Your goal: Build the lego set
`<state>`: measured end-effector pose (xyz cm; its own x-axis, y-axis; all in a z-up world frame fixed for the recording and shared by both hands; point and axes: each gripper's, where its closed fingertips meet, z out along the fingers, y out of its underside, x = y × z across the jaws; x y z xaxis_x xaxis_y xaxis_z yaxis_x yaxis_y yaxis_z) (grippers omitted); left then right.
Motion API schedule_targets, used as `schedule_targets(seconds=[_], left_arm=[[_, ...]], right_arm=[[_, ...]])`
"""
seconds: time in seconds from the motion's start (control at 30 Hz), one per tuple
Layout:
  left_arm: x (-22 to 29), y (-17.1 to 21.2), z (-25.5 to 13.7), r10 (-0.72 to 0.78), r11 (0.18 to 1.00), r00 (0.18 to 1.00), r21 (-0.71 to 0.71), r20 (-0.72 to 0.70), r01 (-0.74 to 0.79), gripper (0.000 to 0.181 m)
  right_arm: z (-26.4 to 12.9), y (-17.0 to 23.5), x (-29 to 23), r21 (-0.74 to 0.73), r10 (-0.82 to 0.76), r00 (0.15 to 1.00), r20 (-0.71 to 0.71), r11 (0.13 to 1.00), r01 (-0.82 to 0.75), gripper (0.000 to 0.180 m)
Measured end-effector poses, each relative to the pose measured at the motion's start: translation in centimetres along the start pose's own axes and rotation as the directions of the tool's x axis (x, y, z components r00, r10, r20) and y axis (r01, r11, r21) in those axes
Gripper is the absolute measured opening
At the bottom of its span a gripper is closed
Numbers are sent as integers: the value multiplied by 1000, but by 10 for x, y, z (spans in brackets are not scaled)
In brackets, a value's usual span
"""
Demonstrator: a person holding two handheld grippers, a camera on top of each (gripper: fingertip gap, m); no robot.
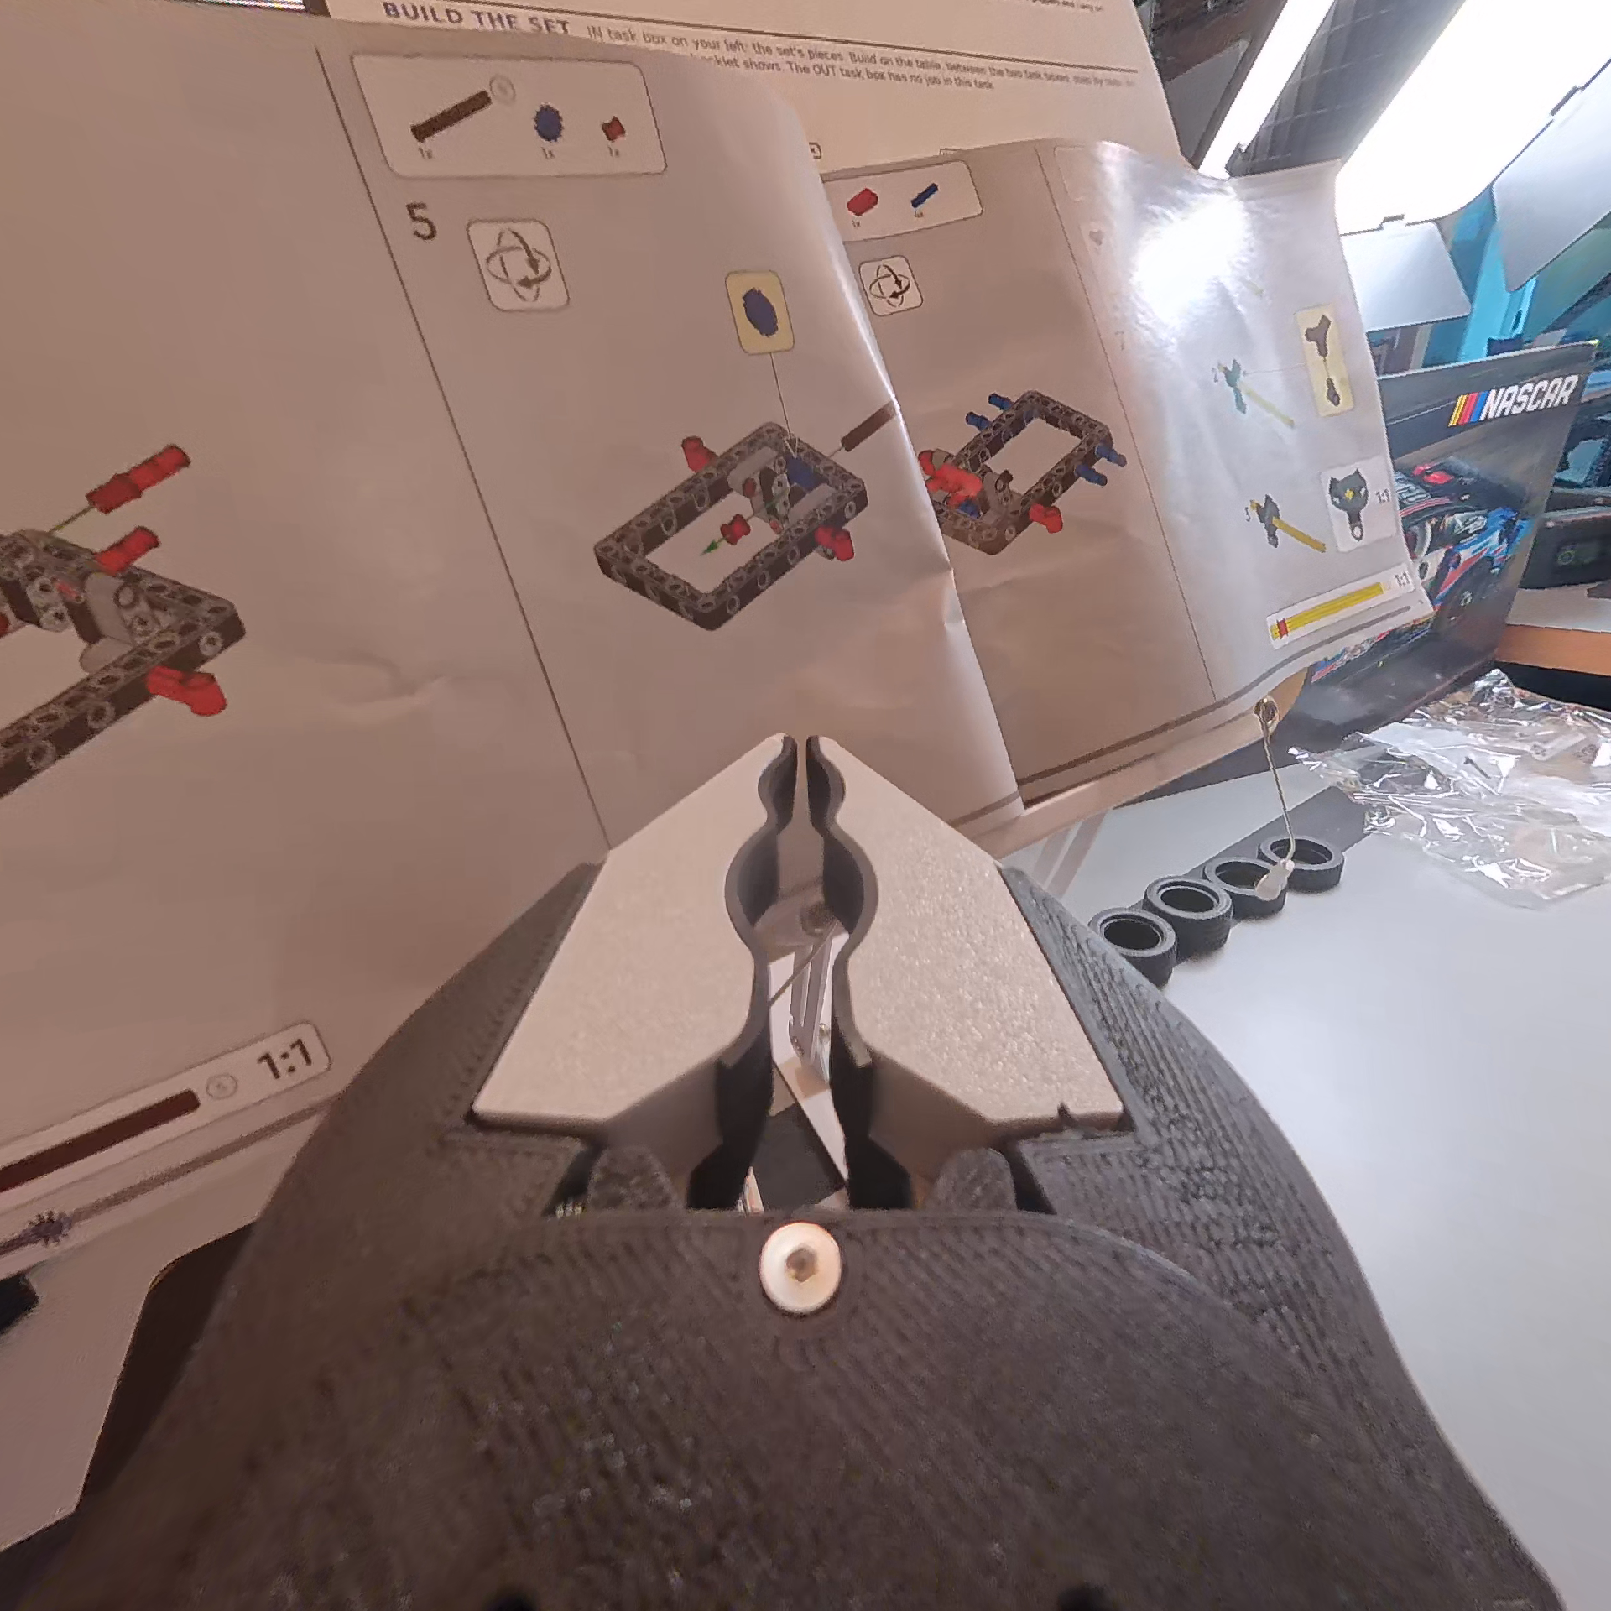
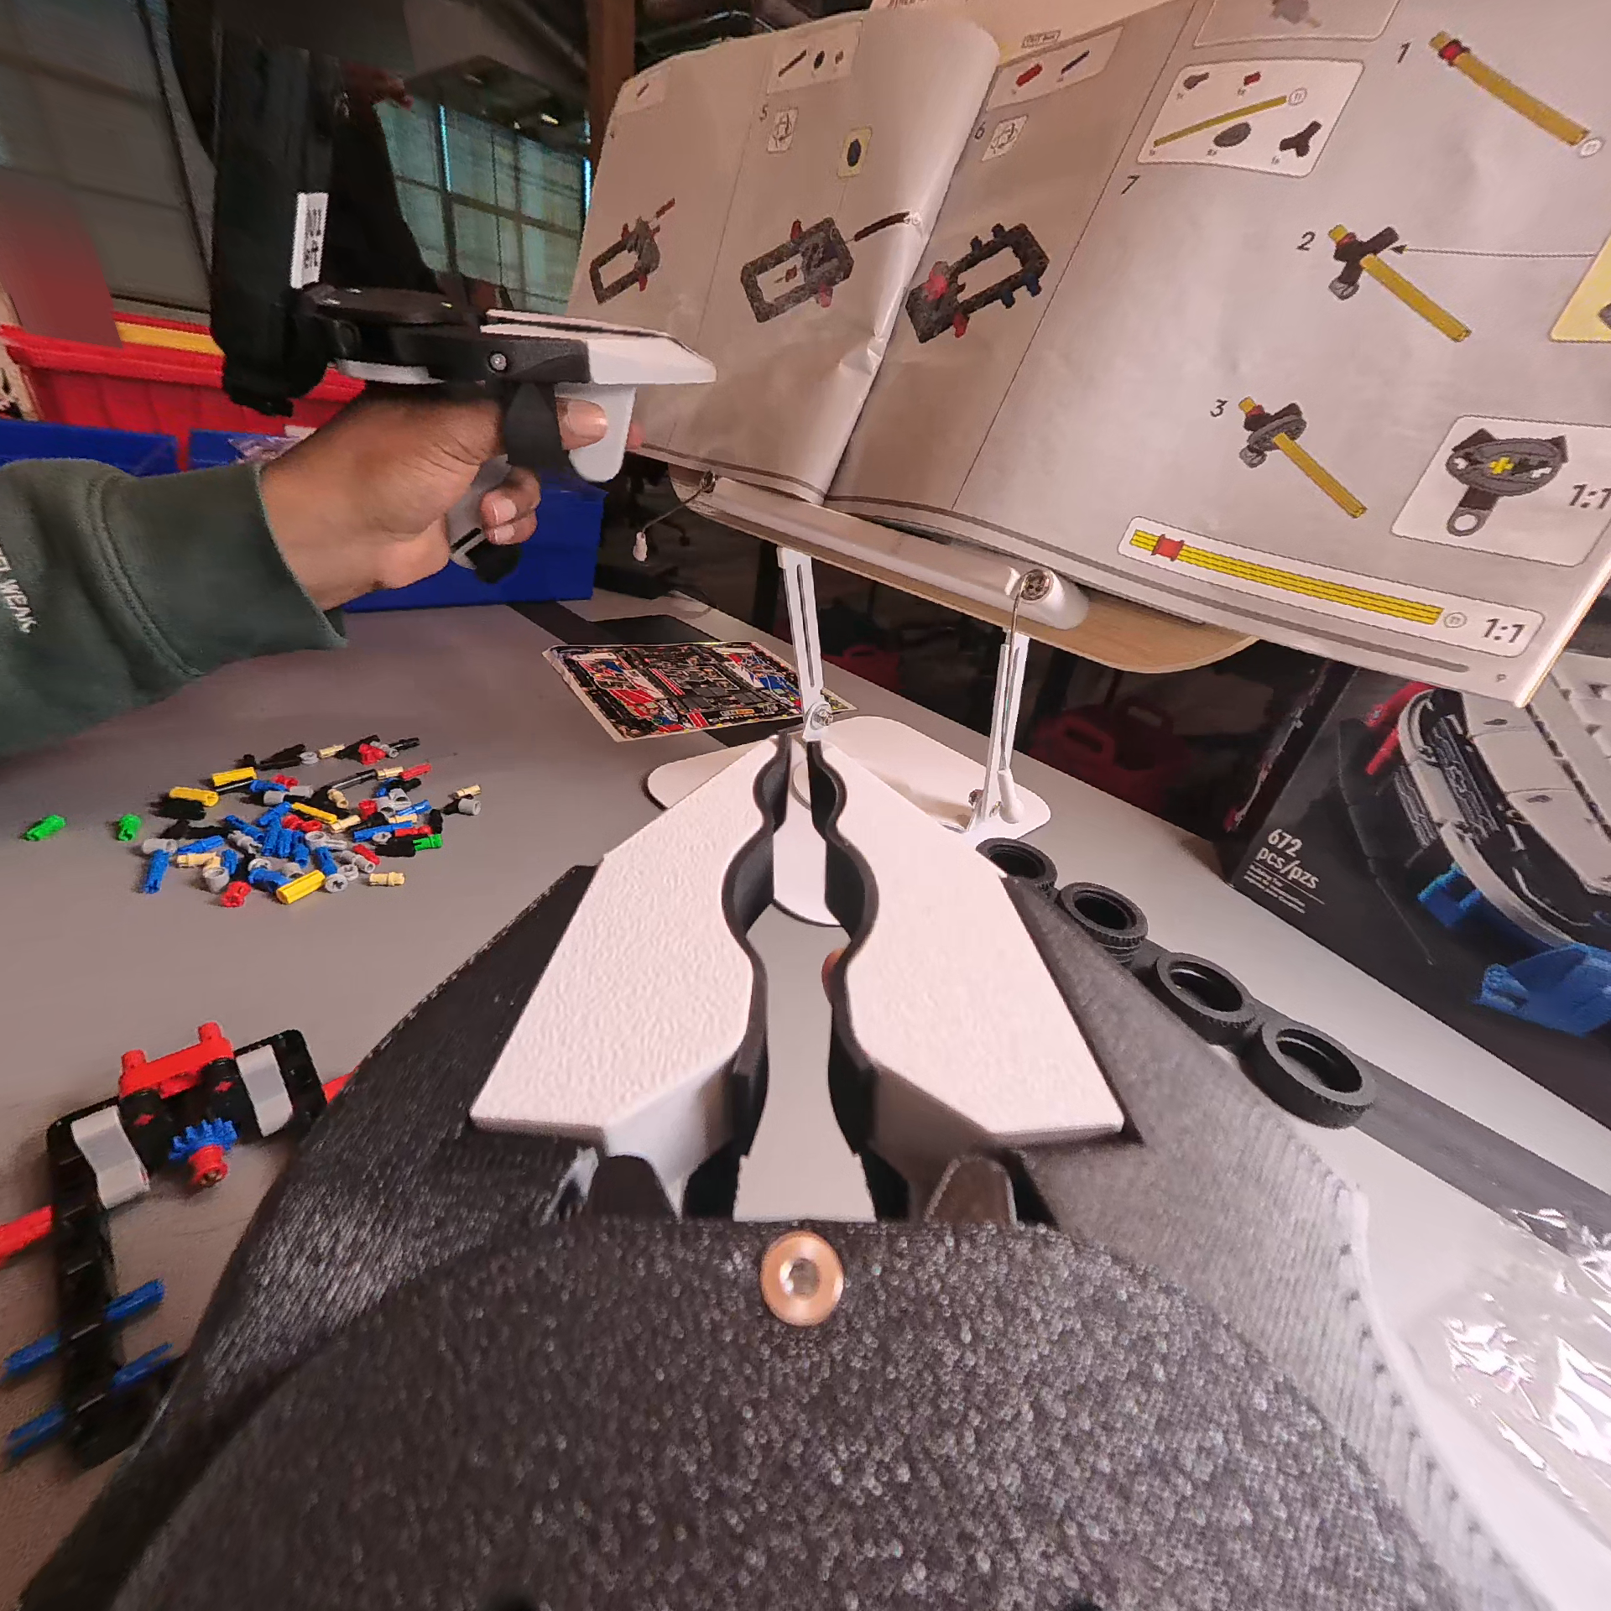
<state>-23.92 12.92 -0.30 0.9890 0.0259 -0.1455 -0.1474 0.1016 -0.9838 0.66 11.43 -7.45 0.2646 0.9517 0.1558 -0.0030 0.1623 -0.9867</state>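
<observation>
1. The left tool (image 1: 800, 750) is raised in front of the open instruction booklet (image 1: 610, 436), its tips pressed nearly together with nothing between them. In the right wrist view a hand (image 2: 392, 497) holds it level, tip just at the booklet's left page, likely to point at or check a step, though contact cannot be told.

2. The right tool (image 2: 798, 767) hangs low over the counter (image 2: 523, 697), aimed at the white stand (image 2: 872, 741). Its tips are almost closed and empty.

3. The booklet sits tilted on that stand, held by wire clips, so the pages face the builder while both hands are busy.

4. The half-built frame (image 2: 139, 1159), black with red, grey and blue parts, lies on the counter at the lower left, well apart from both tools.

5. Loose small pieces (image 2: 296, 828) are spread flat beyond it, probably for easy picking. A sticker sheet (image 2: 689, 684) lies farther back.

6. Four black tyres (image 2: 1177, 968) stand in a row by the stand's foot, beside the set's box (image 2: 1438, 872), seemingly parked for later.

7. My guess: the builder is reading before picking the next piece.
</observation>
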Motion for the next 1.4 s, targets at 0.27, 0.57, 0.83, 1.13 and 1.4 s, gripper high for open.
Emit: schedule_targets(seconds=[0.27,0.57,0.83,1.13,1.4], left_arm=[[-11,-25,17,-70,995,997,69,19,69,1],[-11,-32,29,-64,995,998,83,21,62,2],[-5,-36,39,-63,993,998,97,5,62,4],[3,-34,47,-37,995,999,93,-2,37,7],[30,-39,50,15,995,998,96,-57,-10,10]], right_arm=[[-2,2,-1,-12,-2,1000,8,1000,2,3],[-1,7,-2,-23,24,999,26,999,-24,3],[-1,7,-5,-26,18,999,33,1000,-17,3],[0,11,-8,-39,25,999,47,999,-23,3],[0,9,-10,-33,22,999,49,999,-20,3]])
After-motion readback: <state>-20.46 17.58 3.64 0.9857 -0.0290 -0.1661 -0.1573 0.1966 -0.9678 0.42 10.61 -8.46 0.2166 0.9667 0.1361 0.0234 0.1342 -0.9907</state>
